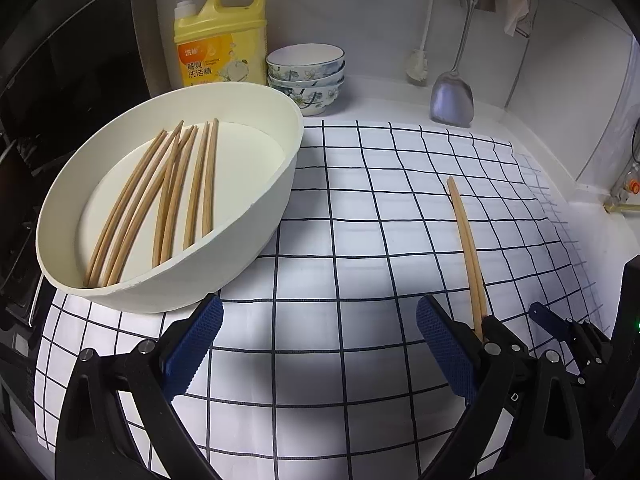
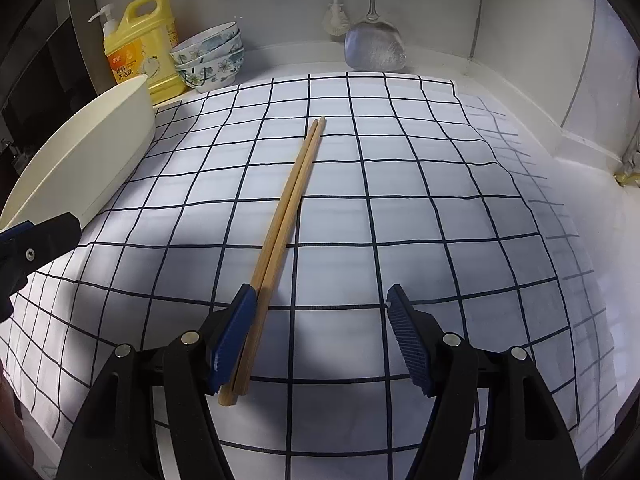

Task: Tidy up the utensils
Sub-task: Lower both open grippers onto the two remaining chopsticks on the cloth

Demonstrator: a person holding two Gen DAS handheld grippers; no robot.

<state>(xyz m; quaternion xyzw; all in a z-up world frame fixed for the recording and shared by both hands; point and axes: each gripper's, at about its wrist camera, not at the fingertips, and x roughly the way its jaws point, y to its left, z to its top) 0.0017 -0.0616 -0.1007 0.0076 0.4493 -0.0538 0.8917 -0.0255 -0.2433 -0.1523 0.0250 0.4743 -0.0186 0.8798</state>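
White bench (image 2: 560, 184) under a white cloth with a dark grid (image 2: 400, 184) fills both views, backed by a pale wall. At the upper left of the right wrist view stand a yellow detergent jug (image 2: 142, 48) with a pump and a stack of floral bowls (image 2: 212, 58); a metal spatula (image 2: 374, 46) and a white brush (image 2: 334, 20) hang at top centre.

In the left wrist view a white oval basin (image 1: 256, 216) sits on the cloth at centre left, holding a loose bundle of wooden chopsticks (image 1: 168, 200) lying along its floor.

A separate pair of chopsticks (image 2: 288, 216) lies side by side on the cloth, running from the centre of the right wrist view down to its lower left. The right gripper (image 2: 320, 344) has its jaws spread wide; the left pad (image 2: 232, 340) lies against the near end of the pair, while the right pad stands well apart from it.

The left gripper (image 1: 320, 352) hovers over bare cloth just below the basin with its jaws spread, nothing between them. The same pair of chopsticks appears at the centre right of that view.
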